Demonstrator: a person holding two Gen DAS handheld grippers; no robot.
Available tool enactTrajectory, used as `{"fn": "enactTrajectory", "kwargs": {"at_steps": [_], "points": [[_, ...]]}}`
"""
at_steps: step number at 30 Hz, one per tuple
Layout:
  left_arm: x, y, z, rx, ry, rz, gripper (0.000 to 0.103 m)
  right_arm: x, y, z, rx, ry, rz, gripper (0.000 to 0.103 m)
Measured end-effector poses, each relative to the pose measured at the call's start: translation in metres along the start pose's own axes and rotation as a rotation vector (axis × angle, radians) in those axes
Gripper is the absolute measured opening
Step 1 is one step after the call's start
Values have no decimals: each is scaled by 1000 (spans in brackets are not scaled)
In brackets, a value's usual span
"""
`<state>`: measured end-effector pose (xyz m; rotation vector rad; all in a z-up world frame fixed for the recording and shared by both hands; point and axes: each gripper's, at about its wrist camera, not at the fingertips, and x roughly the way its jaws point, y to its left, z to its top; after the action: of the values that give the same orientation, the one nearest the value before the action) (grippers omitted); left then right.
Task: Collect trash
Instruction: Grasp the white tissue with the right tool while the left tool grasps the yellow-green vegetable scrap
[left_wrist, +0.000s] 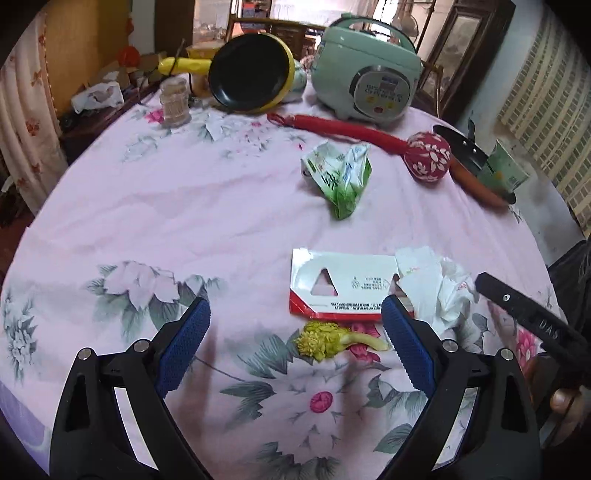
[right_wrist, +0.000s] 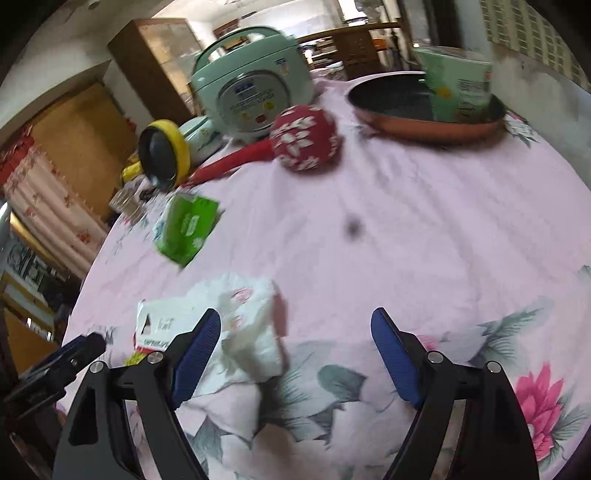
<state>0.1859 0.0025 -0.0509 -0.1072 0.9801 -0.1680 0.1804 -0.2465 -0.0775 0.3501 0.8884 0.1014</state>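
On the pink flowered tablecloth (left_wrist: 184, 206) lie several pieces of trash. A yellow-green vegetable scrap (left_wrist: 325, 341) lies between the fingers of my open left gripper (left_wrist: 295, 314). Just beyond it is a red and white card package (left_wrist: 343, 286), with crumpled white tissue (left_wrist: 439, 288) to its right. A crumpled green wrapper (left_wrist: 341, 177) lies farther off. My right gripper (right_wrist: 295, 325) is open and empty; the white tissue (right_wrist: 247, 325) lies by its left finger. The green wrapper (right_wrist: 184, 229) and card package (right_wrist: 159, 325) show on the left there.
A green rice cooker (left_wrist: 365, 70), a yellow pan (left_wrist: 251, 74), a jar (left_wrist: 173, 101) and a red fabric mallet (left_wrist: 424, 157) stand at the back. A copper pan (right_wrist: 428, 107) holds a green carton (right_wrist: 458, 85). The table edge curves round at left and right.
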Motion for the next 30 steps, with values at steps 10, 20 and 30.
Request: {"fn": "enactTrajectory", "kwargs": {"at_steps": [10, 20, 30], "points": [[14, -1, -5, -13, 61, -4, 91, 24, 40, -17, -133, 51, -49, 33], [22, 1, -7, -15, 84, 1, 91, -22, 29, -10, -107, -86, -53, 14], [29, -8, -13, 23, 122, -18, 91, -22, 19, -7, -94, -65, -77, 15]]}}
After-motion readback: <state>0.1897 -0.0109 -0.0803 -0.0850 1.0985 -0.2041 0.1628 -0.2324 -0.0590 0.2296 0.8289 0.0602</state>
